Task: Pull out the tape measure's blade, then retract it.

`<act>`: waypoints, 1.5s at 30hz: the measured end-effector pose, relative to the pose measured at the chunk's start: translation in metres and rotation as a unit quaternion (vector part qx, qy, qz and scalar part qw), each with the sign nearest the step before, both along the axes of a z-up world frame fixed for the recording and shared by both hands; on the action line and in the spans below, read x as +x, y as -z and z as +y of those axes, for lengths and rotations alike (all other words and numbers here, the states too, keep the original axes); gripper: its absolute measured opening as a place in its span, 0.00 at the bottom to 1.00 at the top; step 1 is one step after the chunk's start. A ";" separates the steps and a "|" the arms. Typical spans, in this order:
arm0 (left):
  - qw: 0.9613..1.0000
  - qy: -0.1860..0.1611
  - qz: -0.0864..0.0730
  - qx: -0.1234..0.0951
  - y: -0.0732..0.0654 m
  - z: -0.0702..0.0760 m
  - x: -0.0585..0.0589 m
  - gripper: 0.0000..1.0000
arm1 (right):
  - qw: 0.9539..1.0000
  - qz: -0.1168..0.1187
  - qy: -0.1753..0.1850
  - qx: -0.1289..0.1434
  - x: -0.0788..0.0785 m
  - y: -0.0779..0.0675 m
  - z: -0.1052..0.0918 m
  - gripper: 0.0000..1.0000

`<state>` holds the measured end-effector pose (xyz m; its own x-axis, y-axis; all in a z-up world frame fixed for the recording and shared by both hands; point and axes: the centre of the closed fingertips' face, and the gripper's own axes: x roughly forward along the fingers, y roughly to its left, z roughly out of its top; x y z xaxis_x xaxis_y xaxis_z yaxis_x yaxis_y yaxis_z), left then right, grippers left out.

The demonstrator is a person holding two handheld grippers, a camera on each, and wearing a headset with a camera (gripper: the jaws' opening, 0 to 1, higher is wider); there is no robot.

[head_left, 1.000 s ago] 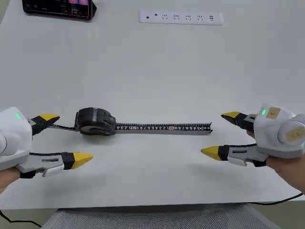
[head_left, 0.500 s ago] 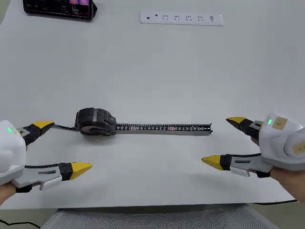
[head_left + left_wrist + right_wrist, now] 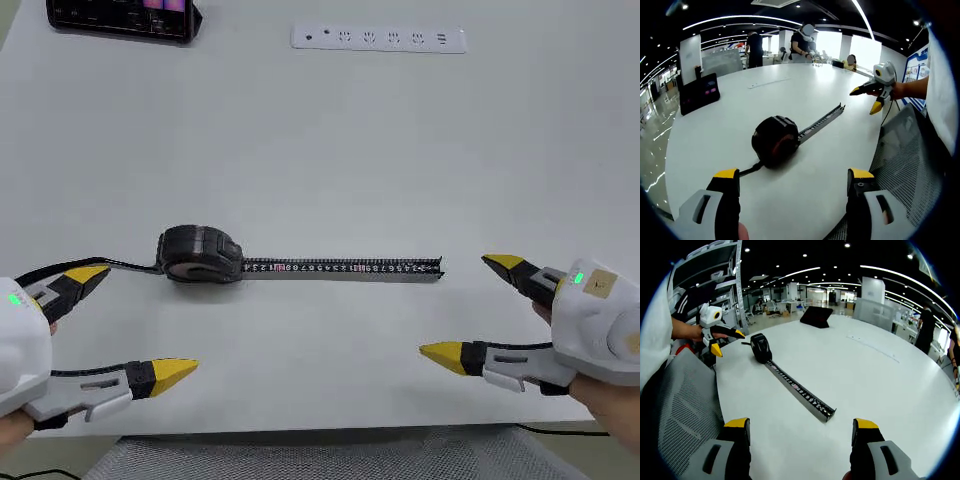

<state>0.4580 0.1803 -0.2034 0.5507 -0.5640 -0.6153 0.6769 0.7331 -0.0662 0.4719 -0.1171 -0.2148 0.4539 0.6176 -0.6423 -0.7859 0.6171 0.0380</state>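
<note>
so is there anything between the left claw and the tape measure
Nothing visible stands in the way. Bare table lies between the open left claw and the tape measure. Only the measure's own black strap trails toward the claw.

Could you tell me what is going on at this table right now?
A person is working a tape measure with a two-jaw gripper in each hand. The tape measure lies on the white table with its blade pulled out and lying flat, not yet retracted. The left gripper sits open near the case, and the right gripper sits open near the blade's hooked end. Neither is touching or holding anything.
</note>
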 end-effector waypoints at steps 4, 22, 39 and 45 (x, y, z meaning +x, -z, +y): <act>1.000 -0.004 -0.001 -0.005 -0.001 -0.001 -0.003 0.87 | 1.000 -0.002 0.004 0.002 -0.003 0.001 -0.001 0.85; 1.000 -0.005 0.018 -0.009 0.009 -0.001 -0.015 0.91 | 1.000 0.015 0.002 -0.012 -0.013 0.011 -0.010 0.90; 1.000 -0.003 0.028 -0.006 0.013 0.000 -0.019 0.91 | 1.000 0.020 -0.004 -0.016 -0.018 0.014 -0.008 0.91; 1.000 -0.004 0.028 -0.006 0.012 0.000 -0.020 0.91 | 1.000 0.019 -0.007 -0.015 -0.018 0.014 -0.007 0.92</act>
